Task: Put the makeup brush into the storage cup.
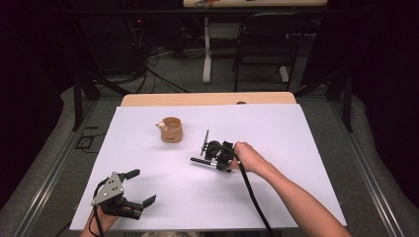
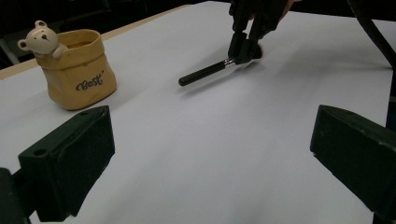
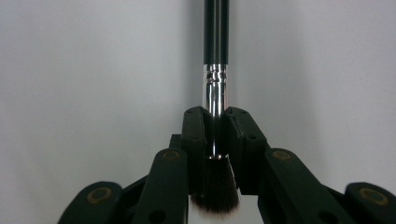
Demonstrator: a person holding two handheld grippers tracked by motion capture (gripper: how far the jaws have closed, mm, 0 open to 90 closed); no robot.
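- The right gripper point(image 3: 215, 122) is clamped on a makeup brush point(image 3: 215, 84), its two jaws pressed against the silver ferrule from either side.
- In the right gripper view the black handle runs straight out ahead of the fingertips point(image 3: 195, 135), while the dark bristle tuft sits behind them, back between the jaw arms.
- From the high view the right gripper point(image 1: 211, 154) is low over the white table sheet point(image 1: 296, 148), and the brush point(image 1: 201, 161) handle pokes out past the jaws towards the person's left.
- The left gripper view shows the brush point(image 2: 205, 72) handle slanting down from the right gripper point(image 2: 243, 49), its free end close to the sheet; whether it touches cannot be told.
- The left gripper point(image 1: 141, 188) is slack and wide apart with nothing between its jaws, at the near left part of the sheet, well apart from the brush.
- A yellow pouch-shaped pot point(image 2: 79, 70) with a small bear figure point(image 2: 39, 39) on its rim stands ahead and to the left of the left gripper's fingers point(image 2: 70, 163).
- In the high view the pot point(image 1: 171, 130) is near the right gripper's fingertips but apart from the brush handle.
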